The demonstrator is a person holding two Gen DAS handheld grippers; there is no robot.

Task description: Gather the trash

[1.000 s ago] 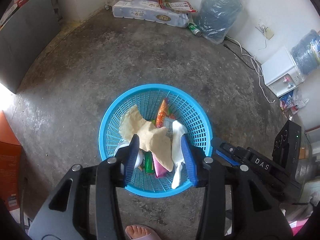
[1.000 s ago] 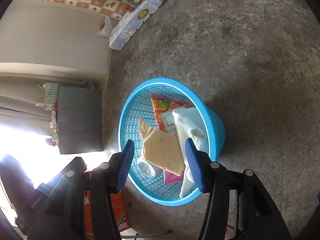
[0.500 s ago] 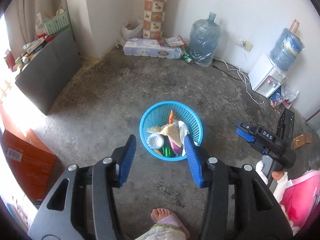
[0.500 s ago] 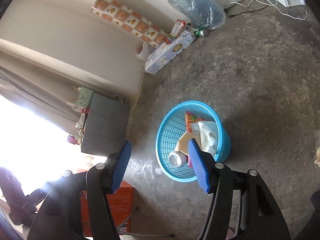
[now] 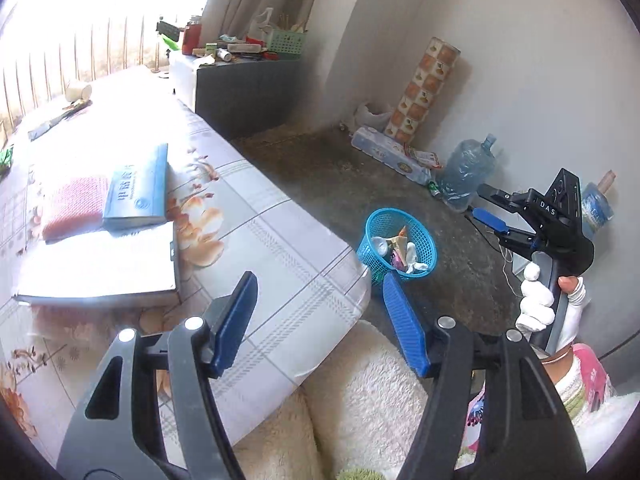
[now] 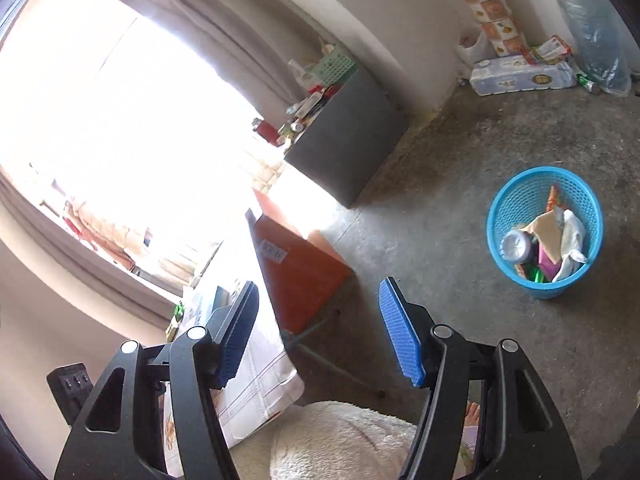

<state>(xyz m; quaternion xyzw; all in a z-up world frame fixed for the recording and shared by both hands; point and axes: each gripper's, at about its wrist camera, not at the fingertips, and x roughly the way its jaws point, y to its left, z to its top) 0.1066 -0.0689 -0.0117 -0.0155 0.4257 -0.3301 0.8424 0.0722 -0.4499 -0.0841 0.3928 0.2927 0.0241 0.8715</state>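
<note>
Both grippers have pulled up and away from the blue basket [image 5: 401,240], which sits on the floor holding trash. Your left gripper [image 5: 320,324] and right gripper [image 6: 320,328] gape wide, empty. Next, scan the table [image 5: 280,248] for remaining litter.

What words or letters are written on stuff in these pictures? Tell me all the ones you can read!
"DAS": white letters on the black body of the right tongs, seen from the left wrist view.
Blue book on the table: white characters and a round logo, too blurred to read.
Orange box: white sticker, print too small.
Long white pack by the wall: gold labels, unreadable.
</note>
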